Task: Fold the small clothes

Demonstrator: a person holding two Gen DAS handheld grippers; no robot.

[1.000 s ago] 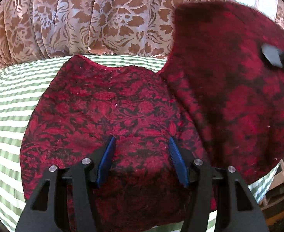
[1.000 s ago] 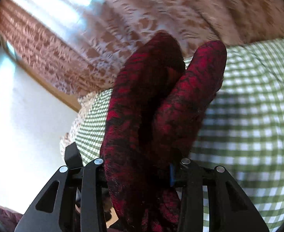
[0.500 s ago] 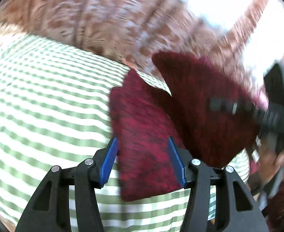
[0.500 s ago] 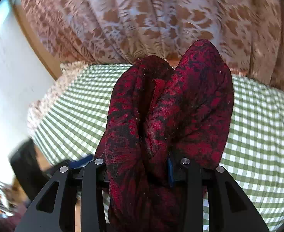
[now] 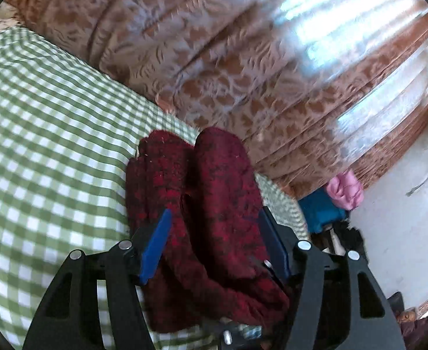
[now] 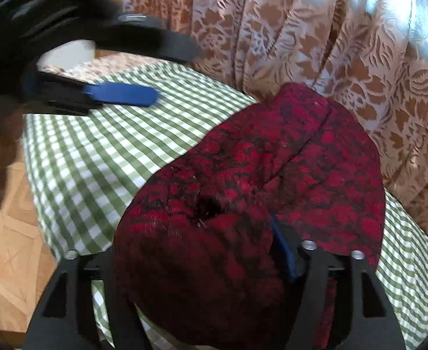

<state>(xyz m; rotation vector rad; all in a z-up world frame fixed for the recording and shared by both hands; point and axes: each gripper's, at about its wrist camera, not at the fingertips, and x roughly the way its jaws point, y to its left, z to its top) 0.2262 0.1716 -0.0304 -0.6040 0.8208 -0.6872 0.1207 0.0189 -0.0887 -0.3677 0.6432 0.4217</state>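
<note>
Cloth, a dark red garment (image 6: 260,192) with a black floral weave, bunches into 2 rounded lobes between the fingers of the right gripper (image 6: 202,262), which clamps it above the green checked tablecloth (image 6: 103,157). The left gripper (image 5: 214,239) stands wide, fabric between its blue pads (image 5: 155,242) ungripped.

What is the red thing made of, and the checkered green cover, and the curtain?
The red garment looks like soft woven or knitted cloth, matte, with a black floral pattern; it bunches in thick folds. The checkered cover looks like thin cotton-type fabric, flat and matte. The curtain looks like a slightly shiny patterned weave, brown leaves catching light. Exact fibres cannot be told.
</note>
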